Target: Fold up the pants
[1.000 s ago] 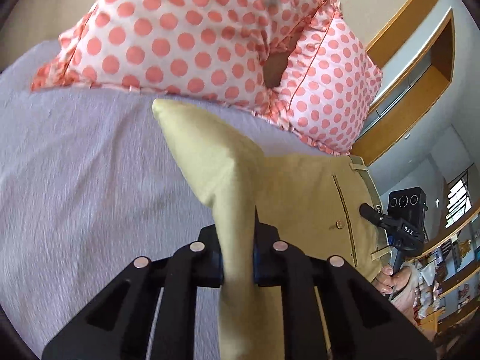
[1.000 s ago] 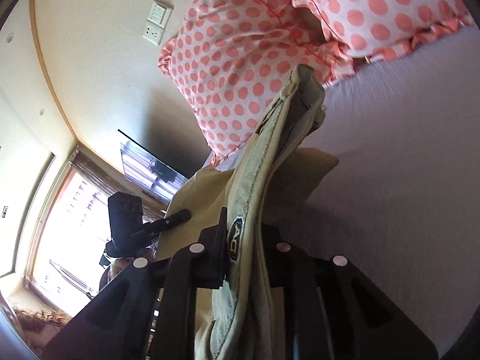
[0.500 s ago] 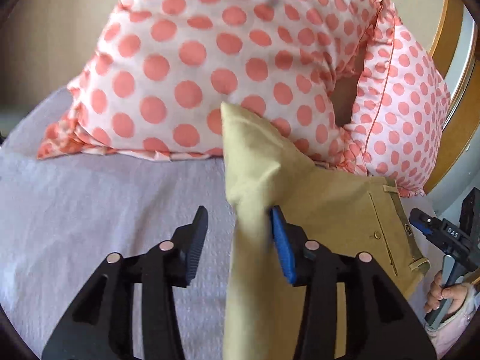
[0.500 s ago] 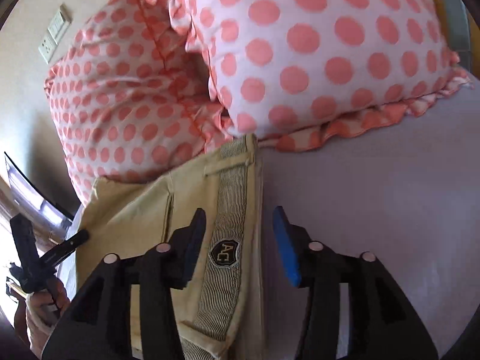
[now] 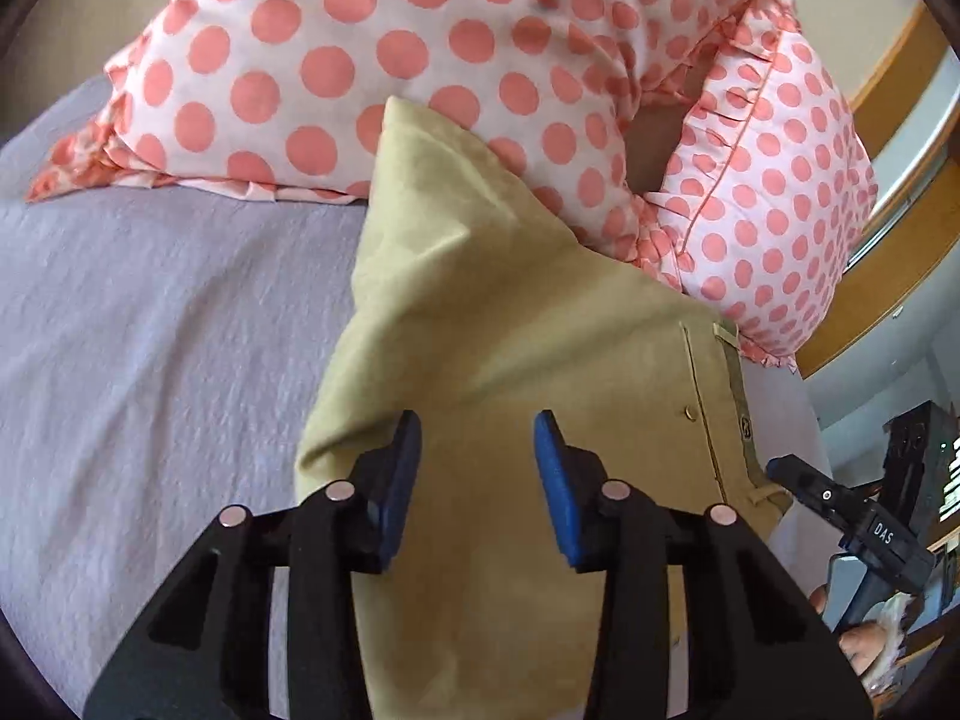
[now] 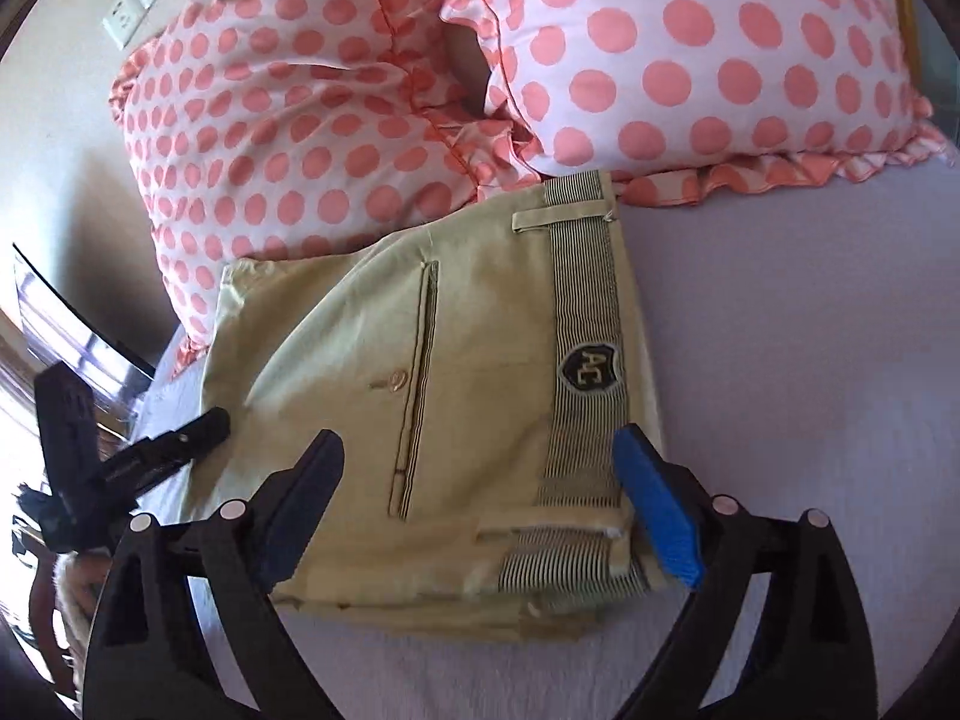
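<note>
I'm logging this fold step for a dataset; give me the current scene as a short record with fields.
surface: lavender bedsheet
garment: khaki pants, folded into a compact stack, lying on the sheet
garment detail: striped waistband with AC badge facing up
behind garment: two pink polka-dot pillows, the pants' far edge against them
left gripper: open, over the pants, holding nothing
right gripper: open wide, over the pants, holding nothing
</note>
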Tool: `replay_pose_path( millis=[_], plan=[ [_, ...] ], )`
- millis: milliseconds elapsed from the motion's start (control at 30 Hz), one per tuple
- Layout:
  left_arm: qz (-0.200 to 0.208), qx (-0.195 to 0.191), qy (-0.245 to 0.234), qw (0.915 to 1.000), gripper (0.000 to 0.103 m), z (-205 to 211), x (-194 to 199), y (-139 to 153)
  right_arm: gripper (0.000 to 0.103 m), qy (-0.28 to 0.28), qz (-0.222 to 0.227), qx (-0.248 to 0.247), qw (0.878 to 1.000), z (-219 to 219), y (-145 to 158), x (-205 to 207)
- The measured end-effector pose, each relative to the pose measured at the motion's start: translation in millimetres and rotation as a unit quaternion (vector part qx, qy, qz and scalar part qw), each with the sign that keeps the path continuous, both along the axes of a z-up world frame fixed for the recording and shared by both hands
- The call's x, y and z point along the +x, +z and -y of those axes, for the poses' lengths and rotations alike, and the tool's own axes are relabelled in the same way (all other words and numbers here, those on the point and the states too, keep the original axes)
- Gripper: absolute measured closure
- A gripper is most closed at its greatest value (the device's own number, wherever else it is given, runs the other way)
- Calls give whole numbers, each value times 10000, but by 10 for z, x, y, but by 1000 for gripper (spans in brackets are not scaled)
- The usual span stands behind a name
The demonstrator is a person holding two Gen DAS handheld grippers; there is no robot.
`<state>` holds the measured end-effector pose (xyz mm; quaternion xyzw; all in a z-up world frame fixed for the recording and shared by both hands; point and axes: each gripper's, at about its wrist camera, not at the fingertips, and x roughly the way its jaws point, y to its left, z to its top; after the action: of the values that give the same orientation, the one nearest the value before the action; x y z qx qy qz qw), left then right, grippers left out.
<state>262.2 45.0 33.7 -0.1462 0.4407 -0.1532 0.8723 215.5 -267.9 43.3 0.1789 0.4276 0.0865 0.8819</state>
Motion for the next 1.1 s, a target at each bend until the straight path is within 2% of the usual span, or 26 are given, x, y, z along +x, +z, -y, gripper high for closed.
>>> replay_pose_path(
  millis=[33, 67, 100, 167, 200, 267, 400, 600, 667, 800, 1100],
  plan=[
    [219, 342, 47, 9992, 37, -1, -188, 81, 1, 5, 180, -195, 9996, -44, 45, -176],
    [431, 649, 91, 9969, 27, -9, -391, 142, 1, -8, 341, -449, 9984, -104, 79, -366],
    [607, 877, 117, 9942, 23, -8, -593, 184, 1, -7, 477, -671, 9966, -185, 94, -546],
    [763, 1191, 176, 9898, 6, -8, -969, 199, 1, 25, 624, -993, 9931, -349, 64, -834],
    [801, 1296, 231, 9881, 4, -6, -1136, 177, 1, 54, 645, -1096, 9919, -424, 35, -920],
    [810, 1429, 229, 9861, 3, 34, -1360, 99, 1, 138, 519, -1210, 9912, -565, -74, -1029],
    [678, 1786, 281, 9812, 3, 122, -1511, -82, 1, 111, 196, -1349, 9906, -708, -264, -1066],
    [385, 1831, 322, 9818, 2, 111, -1472, -252, 1, -61, -54, -1675, 9858, -755, -364, -1068],
    [348, 1907, 312, 9805, 2, 114, -1468, -289, 1, -62, -56, -1850, 9827, -798, -378, -1078],
    [303, 2059, 234, 9778, 2, 152, -1465, -319, 1, -73, -50, -1836, 9830, -798, -378, -1078],
    [297, 2037, 249, 9783, 2, 141, -1452, -315, 1, -70, -47, -1839, 9829, -788, -373, -1074]
  ],
)
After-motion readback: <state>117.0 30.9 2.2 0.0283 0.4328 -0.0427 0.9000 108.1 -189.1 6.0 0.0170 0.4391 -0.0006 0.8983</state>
